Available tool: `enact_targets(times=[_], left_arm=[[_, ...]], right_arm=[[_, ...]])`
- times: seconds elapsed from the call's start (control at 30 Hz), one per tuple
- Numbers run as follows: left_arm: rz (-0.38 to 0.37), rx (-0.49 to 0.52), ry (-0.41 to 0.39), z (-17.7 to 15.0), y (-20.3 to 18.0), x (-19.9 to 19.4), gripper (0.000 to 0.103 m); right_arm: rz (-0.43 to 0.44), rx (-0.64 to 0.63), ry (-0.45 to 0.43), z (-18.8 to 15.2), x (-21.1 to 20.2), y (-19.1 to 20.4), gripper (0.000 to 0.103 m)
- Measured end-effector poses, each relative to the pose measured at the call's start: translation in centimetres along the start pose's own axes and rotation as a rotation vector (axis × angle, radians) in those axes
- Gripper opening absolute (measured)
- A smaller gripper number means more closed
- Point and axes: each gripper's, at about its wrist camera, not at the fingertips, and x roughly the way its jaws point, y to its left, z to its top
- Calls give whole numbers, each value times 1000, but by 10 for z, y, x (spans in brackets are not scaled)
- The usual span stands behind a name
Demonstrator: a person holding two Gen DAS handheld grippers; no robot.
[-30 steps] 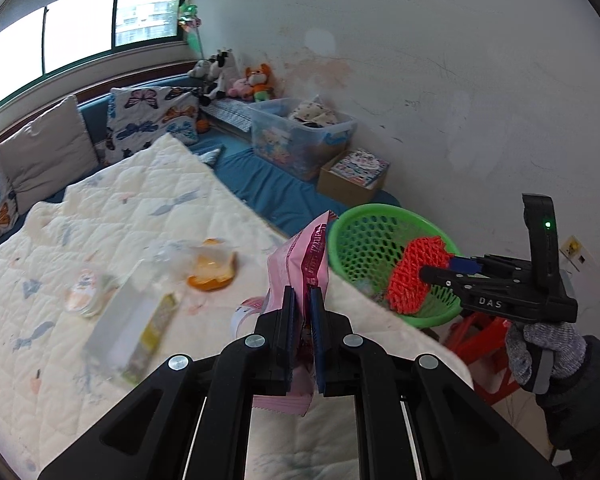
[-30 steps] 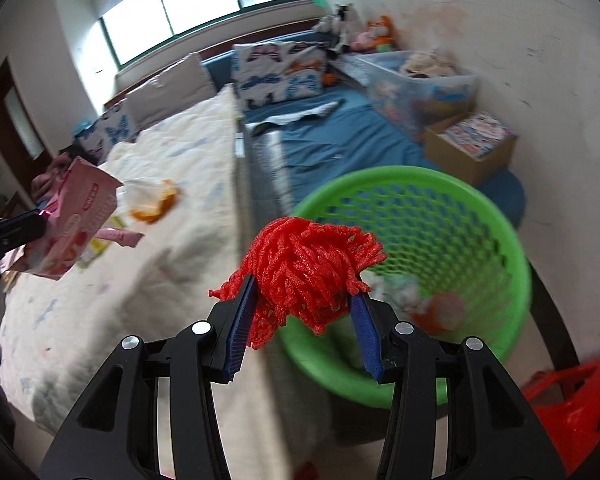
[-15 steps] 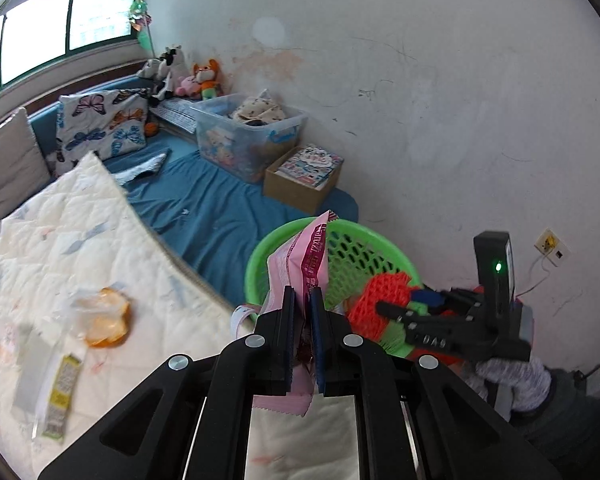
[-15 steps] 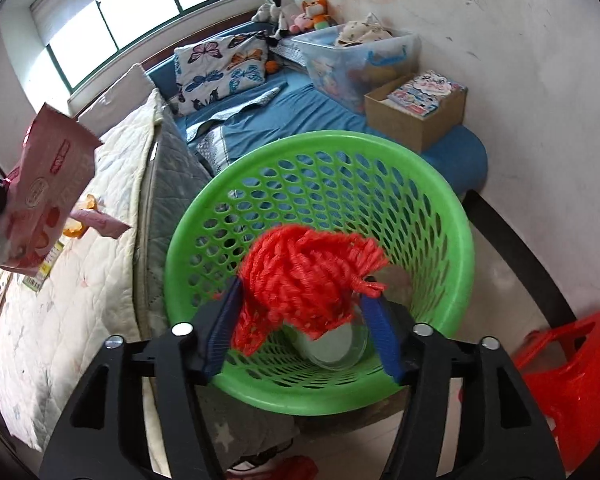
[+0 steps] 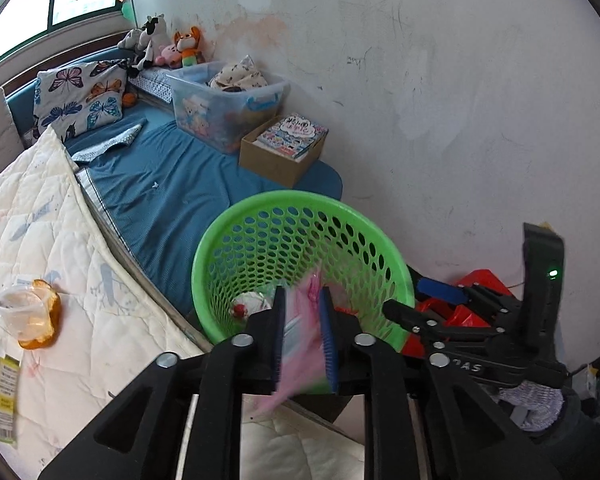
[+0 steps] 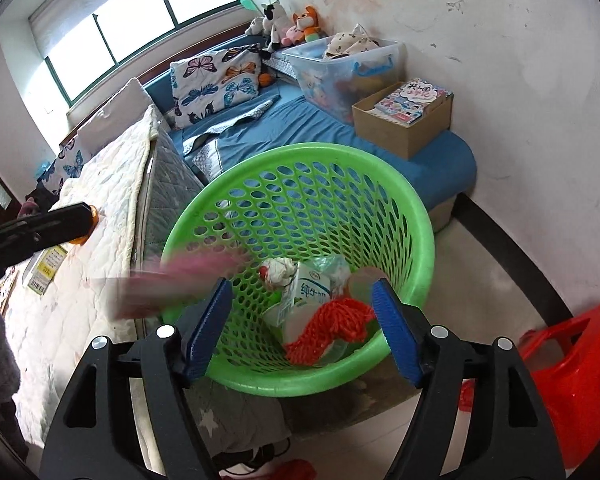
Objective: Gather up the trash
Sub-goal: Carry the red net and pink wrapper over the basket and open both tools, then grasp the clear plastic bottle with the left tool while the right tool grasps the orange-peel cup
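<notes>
Over the basket (image 5: 228, 248), the left gripper (image 5: 303, 332) is seen w/ jaws parted and a pink wrapper (image 5: 300, 344) motion-blurred between them, apparently released and dropping; contact w/ the pads cannot be confirmed. From the right wrist view the wrapper (image 6: 172, 284) is smeared across the near-left rim of the basket (image 6: 420, 248), so it is judged not yet fully inside. The right gripper (image 6: 302, 322) is spread wide and empty above the basket; red mesh (image 6: 332, 326) lies inside, against a milk carton (image 6: 308, 296) and crumpled paper (image 6: 278, 272).

Handling: the wrapper is judged v. light, thin and limp, prob. slick film. It would fold under load, so an edge or a bunched section should be pinched, not the flat face. Its drop path may drift; a landing on the rim or outside is possible.

Appearance: pink, w/ paler patches; print is unreadable due to blur.

Remaining trash on the quilt (image 5: 60, 240): orange peel (image 5: 40, 320) beside a clear cup (image 5: 12, 308), and a yellow-labelled pack (image 5: 4, 396) at the left edge.
</notes>
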Motion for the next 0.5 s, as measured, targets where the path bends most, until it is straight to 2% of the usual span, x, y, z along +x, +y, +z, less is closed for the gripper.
enact_targets(times=[0.07,0.23,0.5], left_arm=[[3,4,8,-3,-1,1,29],[20,-3,-6,-9,6,-10,30],[114,-35,-65,-29,41,-49,35]], right_arm=[[5,0,0,-1,-1,0,73],[21,-13,-5,-2,-5,8,73],[55,-51,-7,0,-10,30,75]])
